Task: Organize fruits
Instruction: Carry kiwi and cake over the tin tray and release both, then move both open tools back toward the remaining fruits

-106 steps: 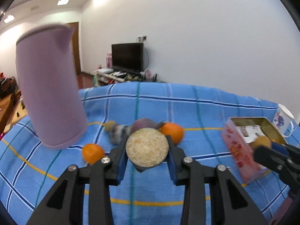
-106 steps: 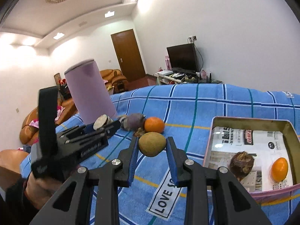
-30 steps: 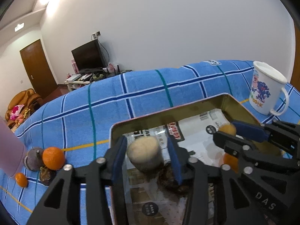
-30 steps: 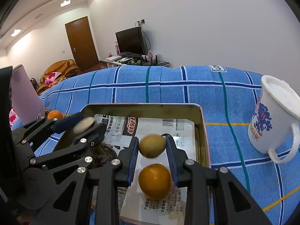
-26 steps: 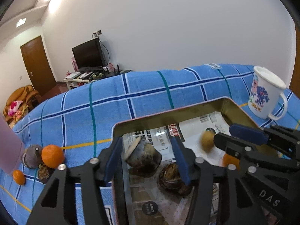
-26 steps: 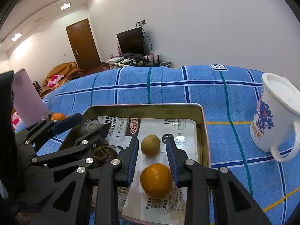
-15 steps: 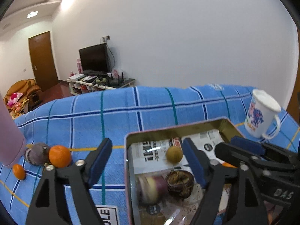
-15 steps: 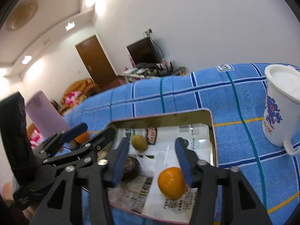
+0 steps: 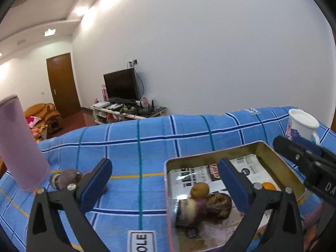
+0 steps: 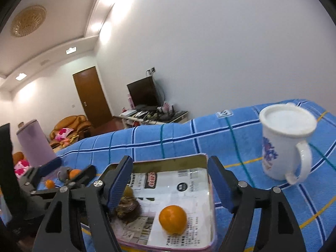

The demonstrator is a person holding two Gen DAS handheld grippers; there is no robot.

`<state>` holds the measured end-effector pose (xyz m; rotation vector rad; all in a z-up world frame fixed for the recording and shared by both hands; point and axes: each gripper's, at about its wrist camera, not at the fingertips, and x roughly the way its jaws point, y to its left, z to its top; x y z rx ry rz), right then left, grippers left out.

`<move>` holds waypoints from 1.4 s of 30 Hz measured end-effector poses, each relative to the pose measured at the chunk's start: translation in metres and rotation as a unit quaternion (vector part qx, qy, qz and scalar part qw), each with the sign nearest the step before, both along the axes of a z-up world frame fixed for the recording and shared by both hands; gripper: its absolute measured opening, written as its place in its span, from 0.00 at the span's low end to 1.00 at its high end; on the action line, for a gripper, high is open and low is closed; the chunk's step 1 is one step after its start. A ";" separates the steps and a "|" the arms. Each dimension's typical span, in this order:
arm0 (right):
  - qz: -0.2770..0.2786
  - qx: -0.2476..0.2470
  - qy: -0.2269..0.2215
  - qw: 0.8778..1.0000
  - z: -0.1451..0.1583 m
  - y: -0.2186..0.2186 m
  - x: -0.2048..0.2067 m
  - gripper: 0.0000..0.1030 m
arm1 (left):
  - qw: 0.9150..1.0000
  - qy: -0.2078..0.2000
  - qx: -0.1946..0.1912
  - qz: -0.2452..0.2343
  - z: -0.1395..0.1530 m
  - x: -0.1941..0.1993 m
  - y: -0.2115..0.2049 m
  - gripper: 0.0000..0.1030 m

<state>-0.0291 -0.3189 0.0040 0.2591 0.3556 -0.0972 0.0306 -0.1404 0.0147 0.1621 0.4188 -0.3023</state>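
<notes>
The blue checked cloth covering the worktop [image 9: 151,145] is carrying everything. On it, the shallow rectangular metal tin lined with printed paper [image 10: 168,162] is sitting just ahead of both pairs of tongs, with a tall lilac cylindrical container [image 9: 19,145] well off to its left and a white mug with a blue pattern [image 10: 283,145] to its right.

Inside the tin, a cut purple-and-cream root piece [image 9: 189,209] is lying against a brown knobbly round fruit [image 9: 219,206], with a small greenish-brown round fruit [image 9: 199,189] touching them behind; a smooth orange [image 10: 172,218] is resting apart on the paper.

The left tongs [image 9: 166,180] are opening wide with nothing between the pads, and the right tongs [image 10: 170,180] are likewise opening over the tin, gripping nothing.

More fruit is waiting beside the lilac container: a dull purple round fruit [image 9: 67,177] and two small oranges [image 10: 74,173]. These are probably light, firm and apt to roll; pinching each across its widest middle, gently enough not to bruise the skin, looks safest.
</notes>
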 end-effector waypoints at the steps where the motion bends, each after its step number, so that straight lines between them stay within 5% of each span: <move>1: -0.004 -0.010 -0.003 1.000 0.000 0.002 -0.001 0.73 | 1.000 -0.005 -0.001 0.003 0.001 -0.002 0.004 1.00; 12: -0.043 -0.049 -0.020 0.998 0.007 0.012 -0.021 0.73 | 0.998 -0.025 0.061 0.007 -0.007 -0.010 0.049 1.00; 24: -0.056 -0.029 0.014 0.998 0.004 0.024 -0.013 0.73 | 0.999 -0.015 0.023 0.046 -0.012 0.005 0.110 1.00; 42: 0.041 0.004 0.068 0.997 -0.008 0.126 0.032 0.73 | 0.995 -0.012 0.014 0.098 -0.015 0.026 0.178 1.00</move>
